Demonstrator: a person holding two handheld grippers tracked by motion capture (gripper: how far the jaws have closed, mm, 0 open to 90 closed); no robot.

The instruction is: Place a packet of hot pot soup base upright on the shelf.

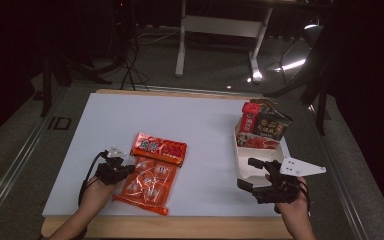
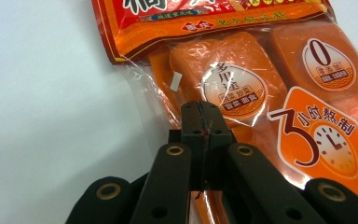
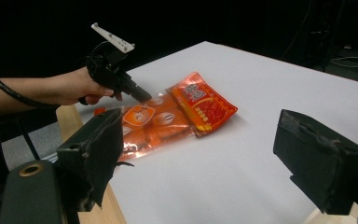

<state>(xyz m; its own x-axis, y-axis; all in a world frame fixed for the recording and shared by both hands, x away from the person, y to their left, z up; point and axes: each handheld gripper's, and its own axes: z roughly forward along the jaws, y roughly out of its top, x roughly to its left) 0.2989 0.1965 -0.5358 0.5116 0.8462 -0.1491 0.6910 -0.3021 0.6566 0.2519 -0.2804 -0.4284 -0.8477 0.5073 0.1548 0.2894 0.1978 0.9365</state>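
1. Your left gripper (image 1: pixel 122 170) sits at the left edge of the orange packet (image 1: pixel 152 175), near the front left of the white table (image 1: pixel 130 115). In the left gripper view its jaws are pressed together, tips over the clear plastic of the packet (image 2: pixel 261 84); whether they pinch the film or just rest on it cannot be told.
2. The packet lies flat with its red printed header (image 1: pixel 159 146) pointing away from you and orange blocks showing through the clear part.
3. Your right gripper (image 1: pixel 250 175) is at the front right of the table, jaws spread wide, near the front end of a white tray (image 1: pixel 240 160).
4. The tray holds upright snack packs (image 1: pixel 262 125) at its far end.
5. From the right gripper view, your left hand (image 3: pixel 74 88) holds its gripper (image 3: pixel 140 94) tilted down onto the packet (image 3: pixel 177 116).
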